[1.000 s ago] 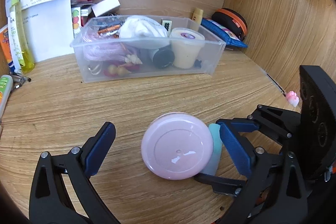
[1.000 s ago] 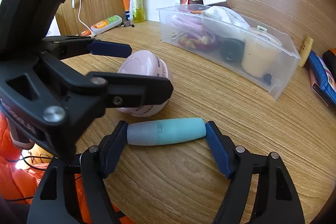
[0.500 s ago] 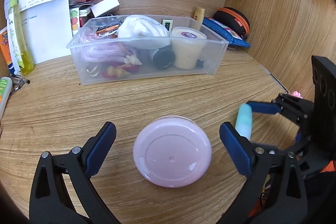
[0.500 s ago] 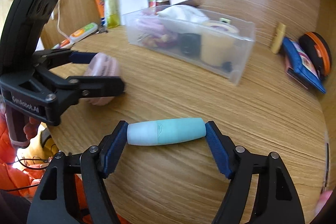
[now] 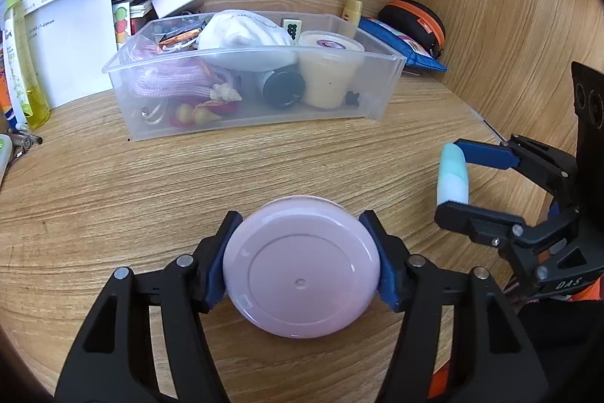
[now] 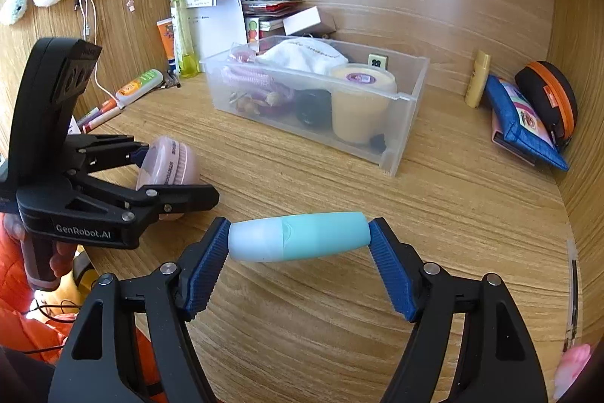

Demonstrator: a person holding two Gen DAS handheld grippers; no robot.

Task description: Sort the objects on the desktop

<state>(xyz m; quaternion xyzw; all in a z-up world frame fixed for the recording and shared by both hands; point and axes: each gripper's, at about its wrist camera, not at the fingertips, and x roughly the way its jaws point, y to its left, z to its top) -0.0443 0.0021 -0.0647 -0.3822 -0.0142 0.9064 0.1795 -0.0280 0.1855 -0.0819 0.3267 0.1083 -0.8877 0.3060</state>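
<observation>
Along the bench's [image 6: 472, 214] left edge lie a tube and markers [image 6: 113, 101], with a yellow bottle [image 6: 183, 33] upright near the back-left corner. The left hand-held gripper [image 5: 302, 267] is clamped on a round pink case [image 5: 300, 265] at the bench's front, its blue pads pressed to either side of the lid. Behind it, toward the back edge, sits the clear plastic bin [image 5: 381, 89], already full of assorted items. The right hand-held gripper [image 6: 300, 242] grips a teal tube [image 6: 300, 241] end to end, held crosswise above the bench's front right. A blue pouch [image 6: 523, 123] and an orange-zipped case [image 6: 551, 93] rest in the back-right corner.
</observation>
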